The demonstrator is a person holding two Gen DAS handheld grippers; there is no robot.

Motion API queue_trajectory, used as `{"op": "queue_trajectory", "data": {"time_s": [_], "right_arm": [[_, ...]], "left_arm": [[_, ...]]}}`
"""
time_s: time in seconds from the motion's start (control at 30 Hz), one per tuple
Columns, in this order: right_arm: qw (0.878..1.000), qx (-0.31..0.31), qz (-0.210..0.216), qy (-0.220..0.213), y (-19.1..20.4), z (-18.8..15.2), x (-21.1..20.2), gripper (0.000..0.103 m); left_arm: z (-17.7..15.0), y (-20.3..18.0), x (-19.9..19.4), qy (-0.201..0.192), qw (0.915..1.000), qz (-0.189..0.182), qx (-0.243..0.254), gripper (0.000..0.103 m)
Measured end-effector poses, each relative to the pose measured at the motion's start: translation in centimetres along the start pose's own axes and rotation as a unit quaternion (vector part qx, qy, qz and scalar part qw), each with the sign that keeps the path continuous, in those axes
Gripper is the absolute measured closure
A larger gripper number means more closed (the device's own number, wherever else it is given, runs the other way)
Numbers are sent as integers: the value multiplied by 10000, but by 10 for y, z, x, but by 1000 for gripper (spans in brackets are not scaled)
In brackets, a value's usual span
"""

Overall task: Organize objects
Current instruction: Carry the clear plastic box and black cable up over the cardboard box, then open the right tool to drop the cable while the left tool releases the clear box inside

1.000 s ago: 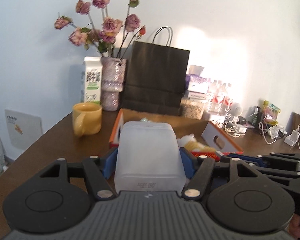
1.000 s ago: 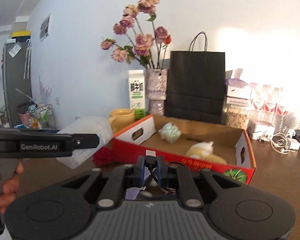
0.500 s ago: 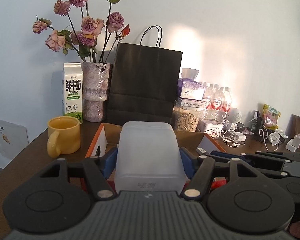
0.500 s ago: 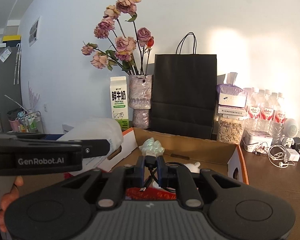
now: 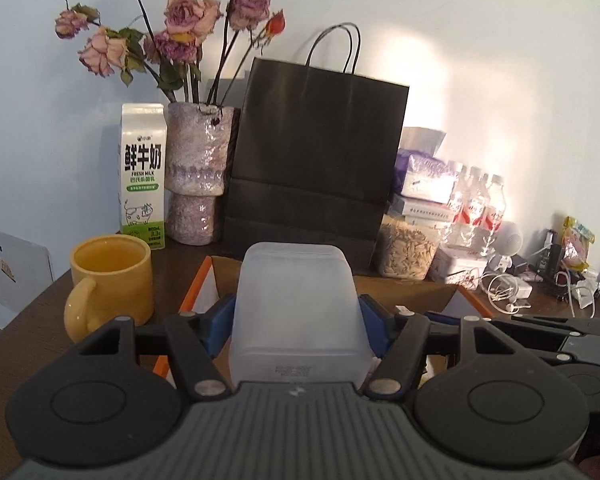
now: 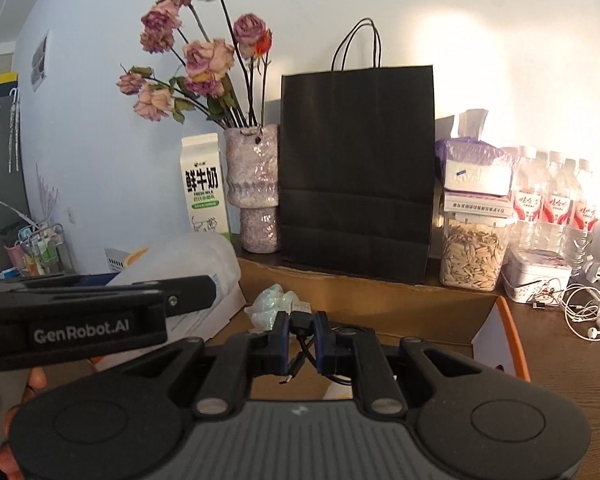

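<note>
My left gripper (image 5: pixel 298 312) is shut on a translucent white plastic jug (image 5: pixel 296 312), held bottom toward the camera above the left end of an open cardboard box (image 5: pixel 404 292) with orange edges. The jug also shows in the right wrist view (image 6: pixel 188 264), beside the left gripper body. My right gripper (image 6: pixel 303 326) is shut on a black coiled USB cable (image 6: pixel 300 356) and holds it over the box (image 6: pixel 380 300). A crumpled pale wrapper (image 6: pixel 276 304) lies inside the box.
A yellow mug (image 5: pixel 108 280) stands left of the box. Behind it are a milk carton (image 5: pixel 142 176), a vase of dried roses (image 5: pixel 196 176), a black paper bag (image 5: pixel 312 160), a jar of seeds (image 6: pixel 472 256), water bottles (image 6: pixel 552 204) and white cables (image 6: pixel 580 308).
Both grippers have moved forward toward the back wall and over the box, carrying the jug and the cable. The bag, vase and carton loom larger. Both grips are unchanged.
</note>
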State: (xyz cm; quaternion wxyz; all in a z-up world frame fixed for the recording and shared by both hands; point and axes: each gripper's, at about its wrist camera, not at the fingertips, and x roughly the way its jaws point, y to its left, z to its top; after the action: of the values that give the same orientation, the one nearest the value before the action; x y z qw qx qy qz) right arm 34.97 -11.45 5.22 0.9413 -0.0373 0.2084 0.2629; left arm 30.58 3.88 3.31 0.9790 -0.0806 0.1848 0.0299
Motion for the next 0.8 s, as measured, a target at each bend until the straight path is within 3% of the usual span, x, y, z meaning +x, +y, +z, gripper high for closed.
{"op": "queue_trajectory", "data": {"time_s": [0.33,0.4,0.43,0.47,0.53,0.8], "right_arm": [[9995,-30,-68,316,-3,-5,21,91],[9993,17,-129,351,-5,-6,21,87],[9991,50,-167,379,-6,-6,21,70],[9989,90,-210,400,-8,-6,21,37],[9985,148,-341,397,-10,-7,21,0],[9980,207,-383,454,-14,-7,22,0]], "left_arm": [[-5,9,22,289,9995,70,52,36],[-5,10,22,313,9995,42,-25,20],[-5,11,22,300,9995,80,-26,0],[-5,10,20,241,9996,175,10,0],[-4,8,20,225,9993,279,84,0],[-4,12,23,308,9989,348,5,0]]}}
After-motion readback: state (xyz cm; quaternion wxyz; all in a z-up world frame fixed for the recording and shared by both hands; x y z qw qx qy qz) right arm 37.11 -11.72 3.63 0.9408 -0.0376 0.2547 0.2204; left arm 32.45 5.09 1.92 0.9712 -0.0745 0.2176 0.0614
